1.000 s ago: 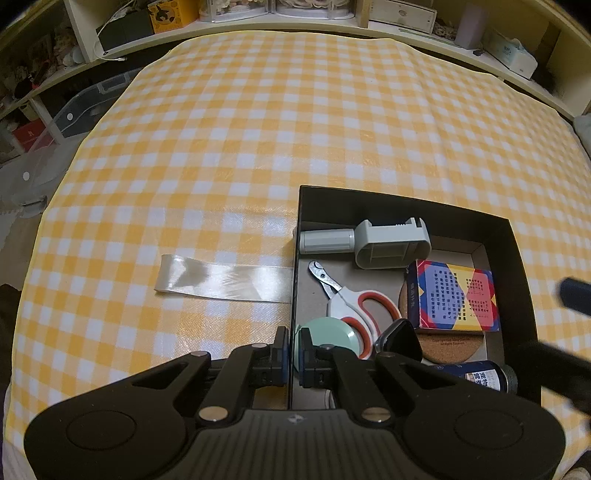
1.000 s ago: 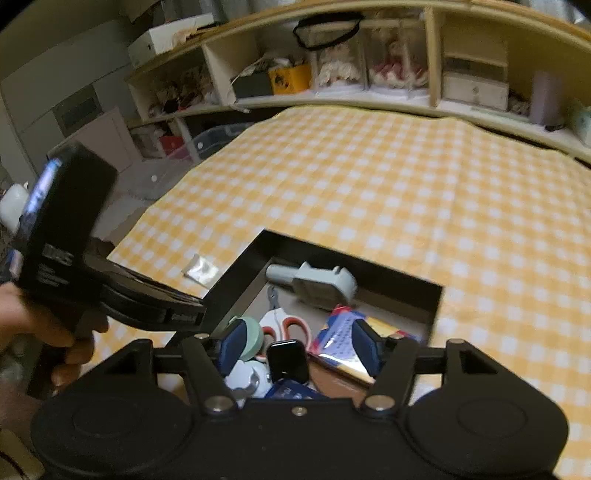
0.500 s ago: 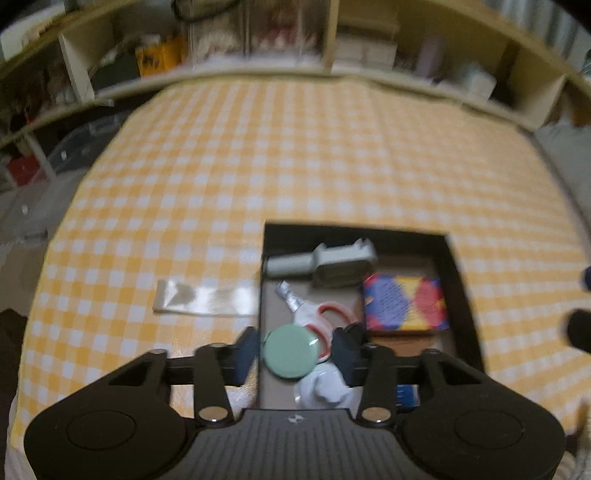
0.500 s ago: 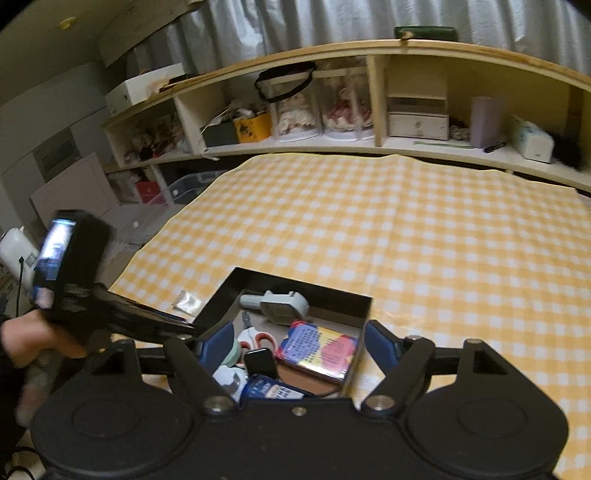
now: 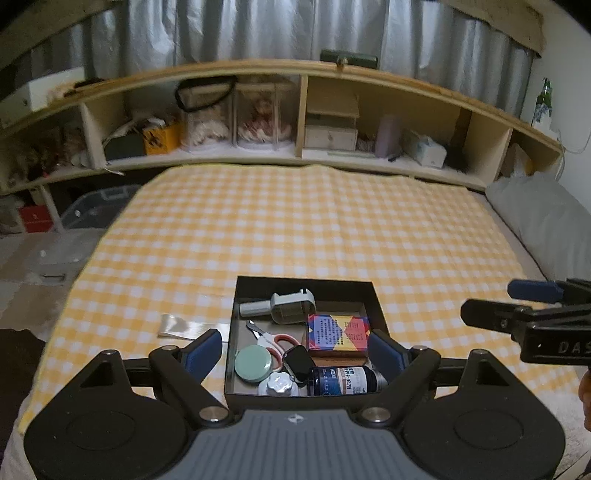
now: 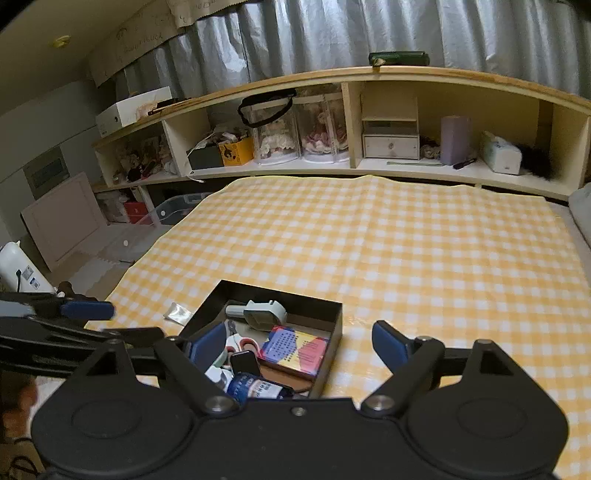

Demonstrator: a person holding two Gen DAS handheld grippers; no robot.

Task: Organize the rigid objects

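Checked cloth; near edge, box holding scissors, bottle. Left gripper, right gripper: wide, empty, just opened.

The yellow checked cloth looks smooth and a bit shiny. The black box looks like matt card. The scissors have shiny metal blades and plastic handles. The shelf is pale wood. The curtain looks like silvery, shiny cloth.
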